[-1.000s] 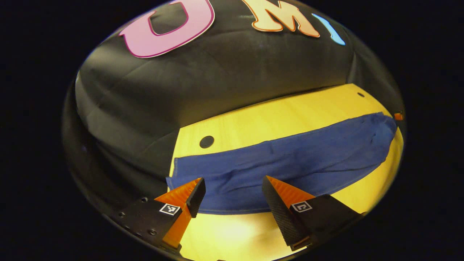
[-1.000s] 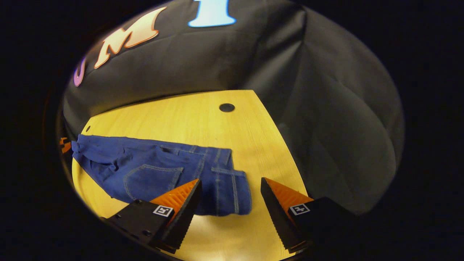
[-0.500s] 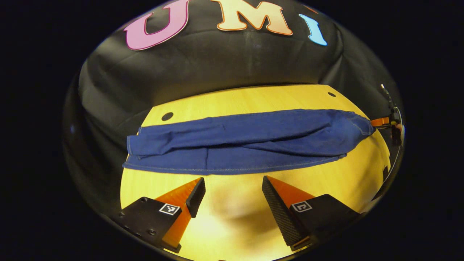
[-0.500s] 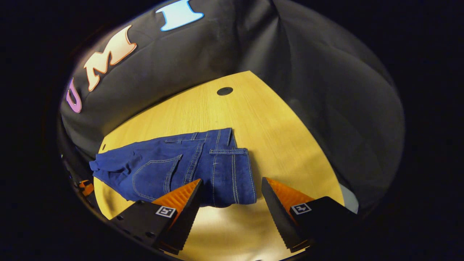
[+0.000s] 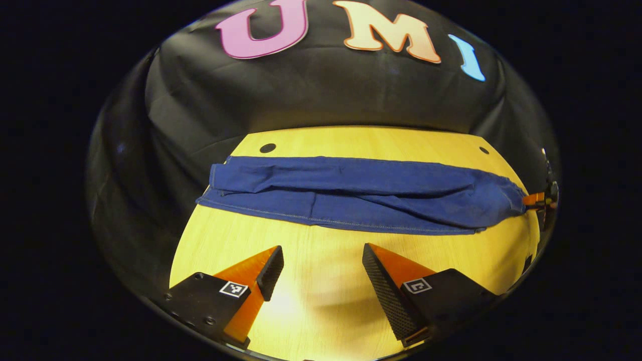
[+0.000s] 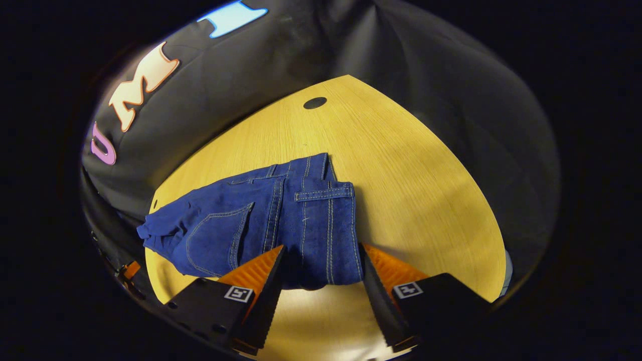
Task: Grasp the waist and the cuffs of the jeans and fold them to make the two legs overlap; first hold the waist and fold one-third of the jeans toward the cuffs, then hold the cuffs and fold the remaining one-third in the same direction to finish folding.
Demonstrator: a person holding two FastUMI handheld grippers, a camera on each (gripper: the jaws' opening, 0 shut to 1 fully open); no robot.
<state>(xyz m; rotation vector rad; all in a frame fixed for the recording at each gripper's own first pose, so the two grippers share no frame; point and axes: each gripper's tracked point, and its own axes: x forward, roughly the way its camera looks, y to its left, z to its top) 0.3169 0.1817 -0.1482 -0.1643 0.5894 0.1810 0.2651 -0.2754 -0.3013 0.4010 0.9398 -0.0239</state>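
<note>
jeans (image 5: 361, 198) lay lengthwise on the counter (image 5: 321, 281), legs already overlapped. thirds folds not yet done. left claw (image 5: 321, 271) wide, holding nothing, short of the fabric. right claw (image 6: 321, 281) wide, bracketing the waist (image 6: 321, 235), nothing gripped.

the jeans (image 5: 361, 198) i see are deep blue denim, with pale contrast stitching running along the seams, waistband and back pocket (image 6: 215, 240). the table (image 5: 321, 301) under them is warm yellow wood with fine straight grain, and it carries small round black holes (image 6: 315, 103) near its far corners.
</note>
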